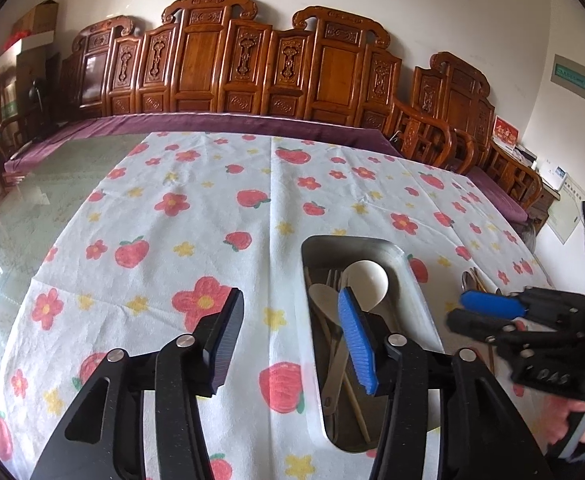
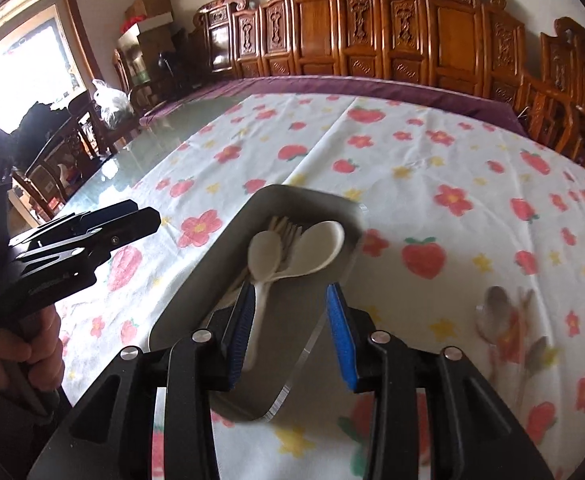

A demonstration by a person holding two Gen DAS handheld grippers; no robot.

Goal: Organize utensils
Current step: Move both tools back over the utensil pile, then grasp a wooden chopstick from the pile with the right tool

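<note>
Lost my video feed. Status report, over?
Left gripper open, empty. Right gripper open, empty, over tray. Loose spoons on tablecloth. Nothing blocking.

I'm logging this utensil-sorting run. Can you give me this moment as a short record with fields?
tray: metal, on the flowered tablecloth
in tray: white spoons, a fork, chopsticks
outside tray: metal spoons, blurred, on the cloth to its right
left gripper: open, empty, by the tray
right gripper: open, empty, over the tray's near end

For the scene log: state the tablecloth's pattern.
The tablecloth is white, printed with red strawberries, red flowers and small yellow flowers; the left wrist view shows it best.
</note>
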